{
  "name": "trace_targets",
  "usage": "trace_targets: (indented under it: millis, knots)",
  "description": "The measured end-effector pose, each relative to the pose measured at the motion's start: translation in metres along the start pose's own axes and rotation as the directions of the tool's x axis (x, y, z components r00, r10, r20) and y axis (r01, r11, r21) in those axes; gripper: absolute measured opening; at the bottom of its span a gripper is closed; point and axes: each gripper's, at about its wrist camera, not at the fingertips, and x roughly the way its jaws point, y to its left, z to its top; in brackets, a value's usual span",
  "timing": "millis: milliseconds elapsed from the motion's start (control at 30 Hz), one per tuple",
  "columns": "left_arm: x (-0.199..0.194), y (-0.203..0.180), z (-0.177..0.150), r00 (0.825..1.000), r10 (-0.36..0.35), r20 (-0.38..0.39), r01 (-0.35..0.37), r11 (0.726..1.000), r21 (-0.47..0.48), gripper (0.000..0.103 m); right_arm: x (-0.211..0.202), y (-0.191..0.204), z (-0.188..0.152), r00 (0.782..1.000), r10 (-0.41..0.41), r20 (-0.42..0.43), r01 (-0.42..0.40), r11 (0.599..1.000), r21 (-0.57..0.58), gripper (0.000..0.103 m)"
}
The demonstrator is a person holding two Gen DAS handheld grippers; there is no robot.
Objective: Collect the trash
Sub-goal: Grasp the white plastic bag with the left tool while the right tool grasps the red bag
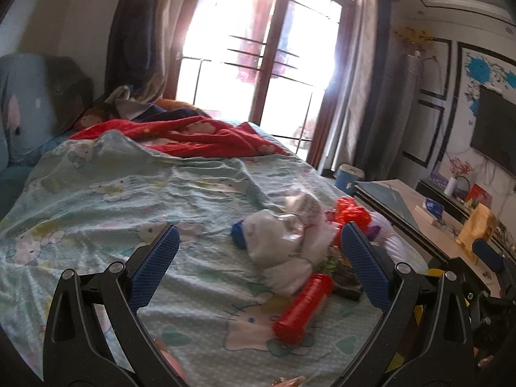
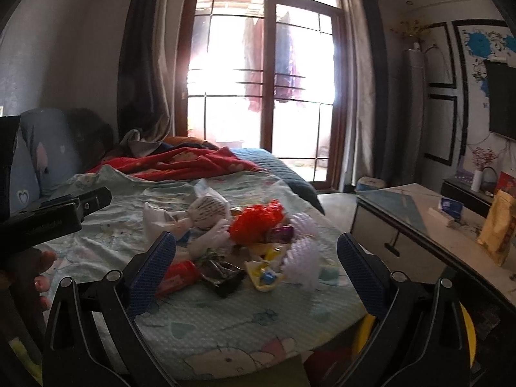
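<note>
A heap of trash lies on the bed's pale green cartoon-print sheet (image 1: pixel 96 193). In the left wrist view I see crumpled white plastic bags (image 1: pixel 287 235), a red bottle (image 1: pixel 303 309), a blue cap (image 1: pixel 238 233) and red netting (image 1: pixel 351 214). My left gripper (image 1: pixel 259 237) hangs open above the sheet, just short of the heap. The right wrist view shows the same heap: red netting (image 2: pixel 258 222), white foam net (image 2: pixel 303 258), a yellow wrapper (image 2: pixel 262 274), dark wrappers (image 2: pixel 222 274), a red bottle (image 2: pixel 179 277). My right gripper (image 2: pixel 256 246) is open, nothing between its fingers.
A red blanket (image 2: pixel 180 164) lies bunched at the bed's far end, below the bright window (image 2: pixel 258 80). To the right stands a low table (image 2: pixel 419 219) with a yellow bag (image 2: pixel 498 225) and boxes. A hand (image 2: pixel 38 277) holds the left gripper's body (image 2: pixel 54 219) at left.
</note>
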Motion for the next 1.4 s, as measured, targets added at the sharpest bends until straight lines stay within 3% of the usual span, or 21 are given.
trace_targets:
  millis: [233, 467, 833, 1000, 1133, 1200, 1267, 1400]
  knots:
    - [0.019, 0.022, 0.009, 0.999, 0.006, -0.041, -0.007, 0.999, -0.045, 0.092, 0.028, -0.001, 0.014, 0.999, 0.008, -0.031, -0.009, 1.0, -0.017, 0.097]
    - [0.044, 0.022, 0.016, 0.993, -0.041, -0.108, 0.037, 0.998, -0.04, 0.092, 0.066, -0.012, 0.033, 0.998, 0.007, -0.064, -0.006, 1.0, 0.01, 0.097]
    - [0.098, 0.021, 0.011, 0.96, -0.134, -0.247, 0.107, 0.987, -0.121, 0.092, 0.133, -0.023, 0.039, 0.976, 0.031, -0.218, -0.03, 1.0, 0.006, 0.097]
    - [0.112, 0.018, 0.001, 0.948, -0.156, -0.276, 0.124, 0.984, -0.131, 0.092, 0.169, -0.025, 0.033, 0.95, 0.049, -0.308, -0.041, 0.999, 0.035, 0.082]
    - [0.119, 0.019, -0.003, 0.94, -0.166, -0.299, 0.125, 0.98, -0.153, 0.082, 0.189, -0.024, 0.029, 0.932, 0.082, -0.353, -0.06, 0.995, 0.074, 0.071]
    - [0.121, 0.021, -0.003, 0.936, -0.177, -0.303, 0.132, 0.977, -0.165, 0.077, 0.196, -0.023, 0.026, 0.919, 0.114, -0.378, -0.082, 0.992, 0.1, 0.059]
    - [0.123, 0.022, -0.005, 0.933, -0.19, -0.306, 0.141, 0.974, -0.175, 0.071, 0.2, -0.022, 0.024, 0.911, 0.129, -0.392, -0.094, 0.99, 0.109, 0.038]
    - [0.123, 0.023, -0.007, 0.925, -0.221, -0.308, 0.169, 0.968, -0.188, 0.046, 0.198, -0.021, 0.022, 0.913, 0.148, -0.381, -0.107, 0.986, 0.127, 0.018]
